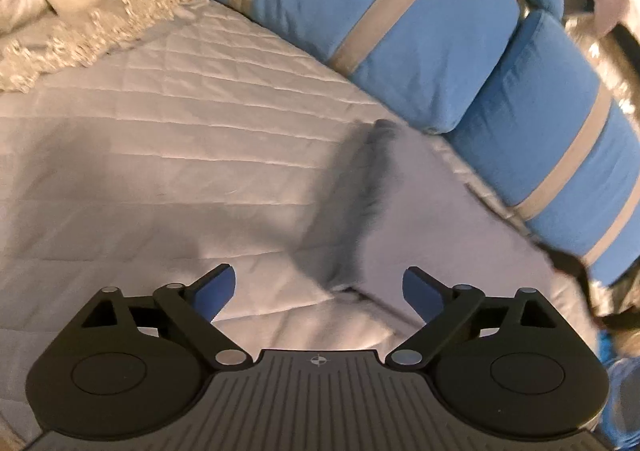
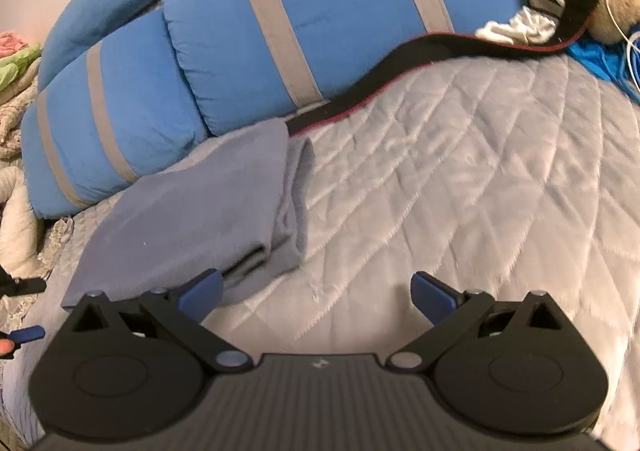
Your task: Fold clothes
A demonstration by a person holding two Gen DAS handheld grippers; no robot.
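— Where's the grey garment (image 2: 192, 219)?
— On the bed (image 2: 460, 179), against the blue pillows (image 2: 120, 111) at its head edge, long axis along them.
— The tongs?
— Left tongs (image 1: 318, 291) and right tongs (image 2: 316, 297) both spread, empty; left seems nearer.

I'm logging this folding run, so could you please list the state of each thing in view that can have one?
left gripper: open, empty, above the quilt.
right gripper: open, empty.
grey garment: folded, lying flat on the quilt, far edge against the pillows.
blue pillows: stacked along the far side of the bed.
quilt: spread out.
black strap: draped along the pillows' base.
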